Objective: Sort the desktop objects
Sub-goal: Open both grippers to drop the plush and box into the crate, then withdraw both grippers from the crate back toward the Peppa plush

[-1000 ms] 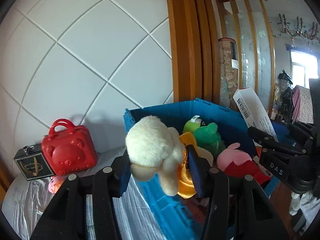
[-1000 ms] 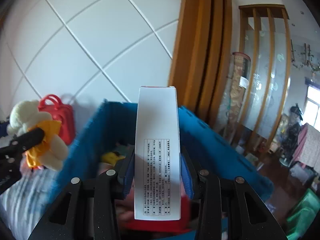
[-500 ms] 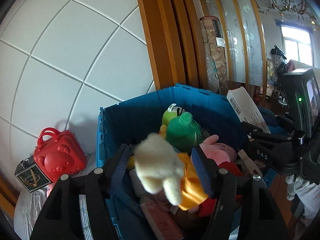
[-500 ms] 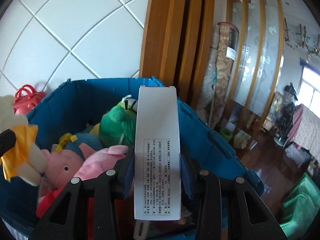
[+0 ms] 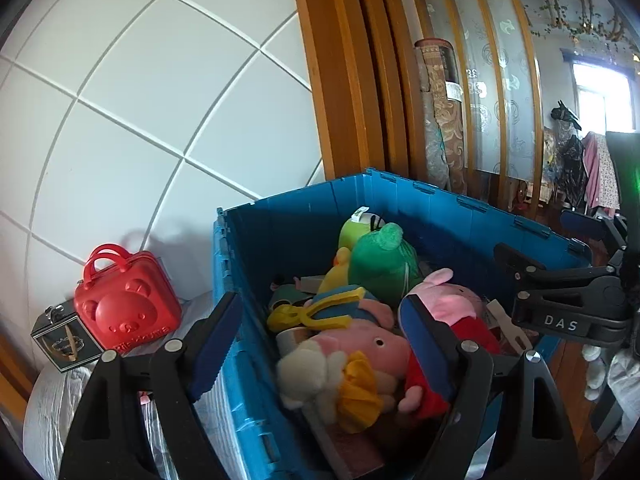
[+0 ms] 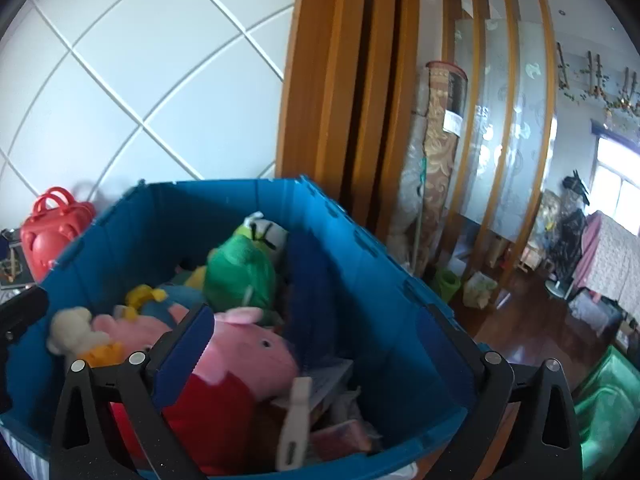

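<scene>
Leftmost, on pale cloth against tiled wall: small dark box (image 5: 64,338), then red bear-face case (image 5: 126,302) just beside it. Next, blue crate (image 5: 296,216), heaped with plush. Left gripper (image 5: 322,340) over crate's near-left corner, jaws opening, nothing clamped; cream plush with yellow cloth (image 5: 320,380) lying loose below, resting on pink pig toy (image 5: 360,346). Green frog plush (image 5: 380,260) toward crate's back. Right gripper (image 6: 316,344) over crate's right part, jaws opening wide, empty; white box not identifiable among clutter beneath. Second pig in red (image 6: 240,364) between its fingers, untouched.
</scene>
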Available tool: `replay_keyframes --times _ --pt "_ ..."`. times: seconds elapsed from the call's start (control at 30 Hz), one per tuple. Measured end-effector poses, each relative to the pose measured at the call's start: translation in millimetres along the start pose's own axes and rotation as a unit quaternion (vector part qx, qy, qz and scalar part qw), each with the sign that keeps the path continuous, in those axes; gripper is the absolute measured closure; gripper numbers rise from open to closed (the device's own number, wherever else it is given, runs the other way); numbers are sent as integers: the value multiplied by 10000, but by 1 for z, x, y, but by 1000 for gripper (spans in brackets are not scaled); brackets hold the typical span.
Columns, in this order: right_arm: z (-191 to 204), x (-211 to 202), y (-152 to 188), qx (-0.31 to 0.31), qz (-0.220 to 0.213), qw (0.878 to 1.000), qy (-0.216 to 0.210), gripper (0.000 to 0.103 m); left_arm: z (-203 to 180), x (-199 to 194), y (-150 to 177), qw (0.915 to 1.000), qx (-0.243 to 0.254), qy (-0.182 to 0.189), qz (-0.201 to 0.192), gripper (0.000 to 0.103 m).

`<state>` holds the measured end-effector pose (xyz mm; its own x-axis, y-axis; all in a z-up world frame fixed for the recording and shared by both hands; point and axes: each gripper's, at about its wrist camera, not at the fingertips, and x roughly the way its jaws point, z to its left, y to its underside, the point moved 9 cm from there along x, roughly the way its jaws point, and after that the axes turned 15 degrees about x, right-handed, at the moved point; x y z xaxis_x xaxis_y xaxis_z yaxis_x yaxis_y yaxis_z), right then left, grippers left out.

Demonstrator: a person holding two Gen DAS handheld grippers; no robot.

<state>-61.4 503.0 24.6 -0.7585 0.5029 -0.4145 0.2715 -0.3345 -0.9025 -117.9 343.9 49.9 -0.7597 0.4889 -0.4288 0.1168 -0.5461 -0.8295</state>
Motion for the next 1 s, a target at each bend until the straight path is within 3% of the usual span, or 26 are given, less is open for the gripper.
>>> replay_keyframes --times 0.37,0.63,0.87,1.0 --pt "105 -55 13 -540 -190 9980 -275 0 89 -45 57 9985 -475 -254 -78 22" --pt "223 -114 33 -741 -419 9934 -765 0 192 -90 147 9954 -773 -556 82 22" --pt "361 -109 96 -770 441 9848 -1493 0 318 -115 266 9857 -1007 -1086 799 22" --pt "427 -87 134 -734 1017 9768 -1736 0 374 -109 317 9792 -1134 -1180 1201 22"
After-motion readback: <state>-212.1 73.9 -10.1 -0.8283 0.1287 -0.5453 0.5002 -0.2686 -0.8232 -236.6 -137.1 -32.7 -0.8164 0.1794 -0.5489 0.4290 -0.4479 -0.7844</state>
